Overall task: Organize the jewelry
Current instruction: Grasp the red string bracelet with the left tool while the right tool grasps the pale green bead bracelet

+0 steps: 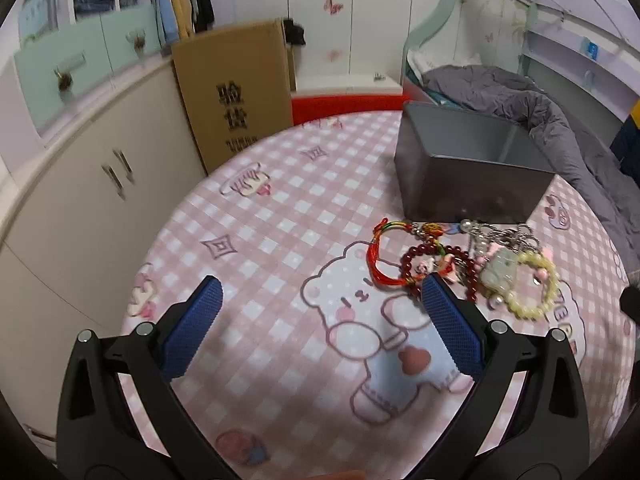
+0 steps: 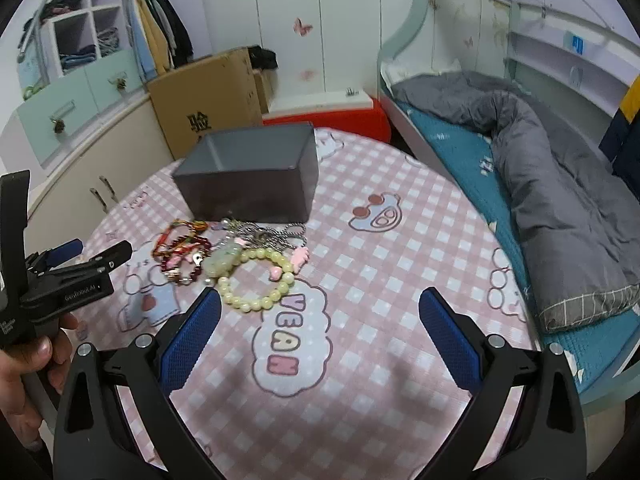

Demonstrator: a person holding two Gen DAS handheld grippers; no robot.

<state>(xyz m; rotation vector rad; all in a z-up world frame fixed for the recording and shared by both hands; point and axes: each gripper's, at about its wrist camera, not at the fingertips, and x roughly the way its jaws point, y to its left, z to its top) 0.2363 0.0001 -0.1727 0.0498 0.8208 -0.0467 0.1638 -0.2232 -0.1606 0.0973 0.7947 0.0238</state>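
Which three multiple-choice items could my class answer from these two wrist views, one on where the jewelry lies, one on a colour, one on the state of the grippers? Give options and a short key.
1. Where is the jewelry pile?
A. Inside the gray box
B. On the checked cloth in front of the gray box
C. On the bed

2. What colour are the beads of the bracelet nearest the right gripper?
A. Pale yellow-green
B. Black
C. Blue

3. How do the two grippers stand?
A. Both shut on bracelets
B. Left open, right shut
C. Both open, holding nothing

Key:
1 B: the pile rests on the tablecloth just before the gray box.
2 A: the pale bead bracelet is yellow-green.
3 C: the left gripper and the right gripper have wide-apart fingers with only cloth between them.
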